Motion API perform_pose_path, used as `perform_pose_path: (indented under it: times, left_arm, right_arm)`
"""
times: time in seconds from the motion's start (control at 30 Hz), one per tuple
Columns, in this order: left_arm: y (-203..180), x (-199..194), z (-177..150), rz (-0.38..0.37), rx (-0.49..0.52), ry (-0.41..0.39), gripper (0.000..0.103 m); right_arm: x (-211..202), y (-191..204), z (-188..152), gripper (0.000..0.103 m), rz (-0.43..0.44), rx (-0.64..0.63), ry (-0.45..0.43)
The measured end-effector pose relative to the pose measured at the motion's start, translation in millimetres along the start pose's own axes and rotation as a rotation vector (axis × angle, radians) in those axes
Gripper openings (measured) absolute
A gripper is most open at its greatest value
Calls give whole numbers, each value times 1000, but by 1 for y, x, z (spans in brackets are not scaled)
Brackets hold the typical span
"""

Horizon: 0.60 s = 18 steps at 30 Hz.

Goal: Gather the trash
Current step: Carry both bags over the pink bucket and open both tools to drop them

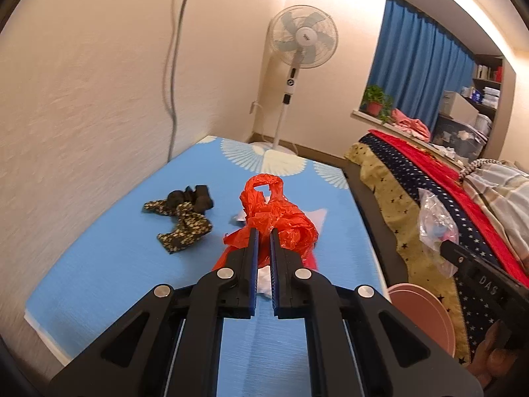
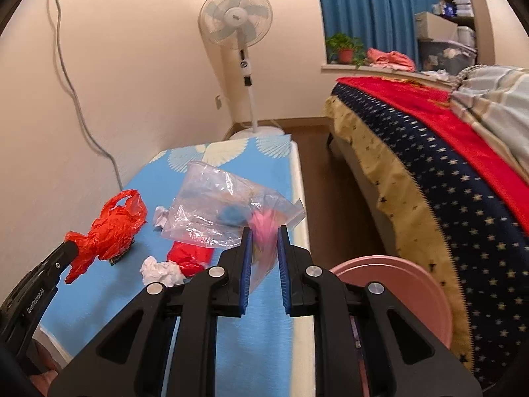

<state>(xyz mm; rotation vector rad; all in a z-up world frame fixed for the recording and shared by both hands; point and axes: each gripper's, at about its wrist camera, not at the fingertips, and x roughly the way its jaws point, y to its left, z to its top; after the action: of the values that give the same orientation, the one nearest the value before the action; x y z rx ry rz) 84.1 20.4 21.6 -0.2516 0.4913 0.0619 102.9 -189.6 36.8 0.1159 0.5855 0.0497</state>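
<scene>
Red bag (image 1: 281,218) pinched in L gripper (image 1: 263,231), clear bag (image 2: 224,211) in R gripper (image 2: 264,231)

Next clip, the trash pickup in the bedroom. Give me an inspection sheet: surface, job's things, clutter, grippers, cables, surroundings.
Surface: blue patterned mat along the wall.
Job's things: red plastic bag and clear plastic bag both gripped; crumpled white paper and a second red bag lie on the mat; pink bin beside it.
Clutter: dark patterned cloth.
Grippers: left gripper shut on the red bag; right gripper shut on the clear bag.
Cables: grey cable down the wall.
Surroundings: standing fan, bed, blue curtain, potted plant.
</scene>
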Motion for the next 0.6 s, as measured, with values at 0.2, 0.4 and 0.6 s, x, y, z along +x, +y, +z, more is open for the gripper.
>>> perform_pose_path:
  times: [0.2,0.4,0.6]
  left_arm:
    - [-17,-4,-3,-40,28,1,6]
    - [-39,-10,-7,-91,52,1,6]
    - [-63,-14,-13,-143,95,6,6]
  right_arm:
    - [-34,-24,6,16,-50,17,-54]
    - [-59,-47,10,16,-103,34,-81]
    - [-77,-64,12,16,-147,49,-100]
